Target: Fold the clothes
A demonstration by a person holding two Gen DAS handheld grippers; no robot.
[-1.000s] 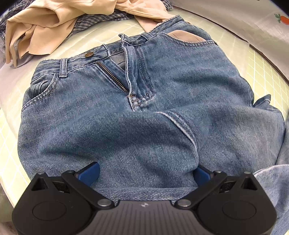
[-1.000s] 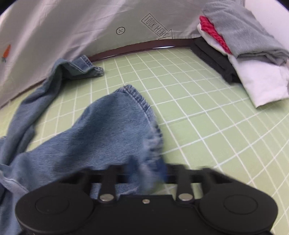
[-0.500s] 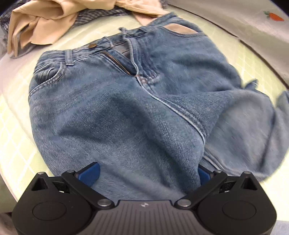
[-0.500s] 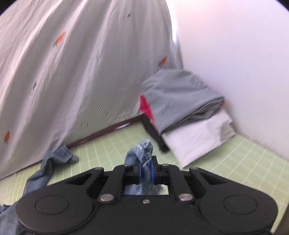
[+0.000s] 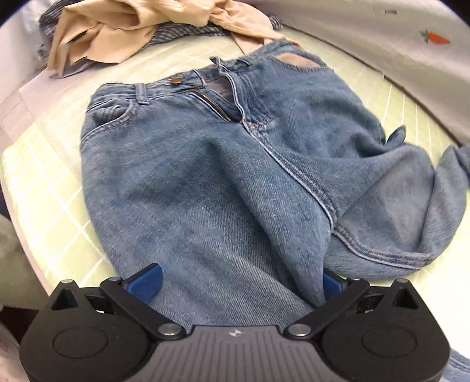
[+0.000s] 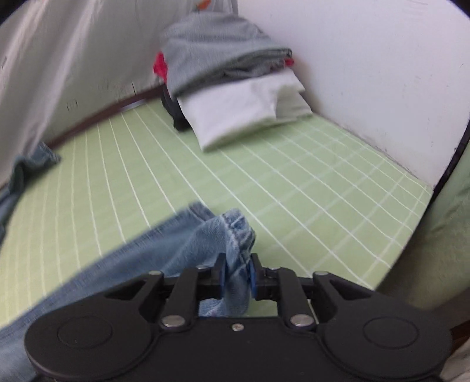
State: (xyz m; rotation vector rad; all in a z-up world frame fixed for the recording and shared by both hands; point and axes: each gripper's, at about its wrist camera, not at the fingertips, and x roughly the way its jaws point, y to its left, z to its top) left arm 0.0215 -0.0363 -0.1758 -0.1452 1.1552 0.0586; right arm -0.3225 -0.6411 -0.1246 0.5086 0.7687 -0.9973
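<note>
A pair of blue jeans lies front up on the green grid mat, waistband away from me, fly open. My left gripper is open, its blue pads wide apart over the thigh cloth near me. In the right wrist view my right gripper is shut on the hem of one jeans leg and holds it just above the mat. The other leg hem lies at the far left by the sheet.
A beige garment on a striped one lies beyond the waistband. A stack of folded clothes, grey over red, white and black, sits at the mat's far corner against the white wall. A grey carrot-print sheet borders the mat.
My right gripper has lifted the leg hem and carried it out over the mat, straightening the leg. The left gripper has drawn back, still open; the jeans lie flatter.
</note>
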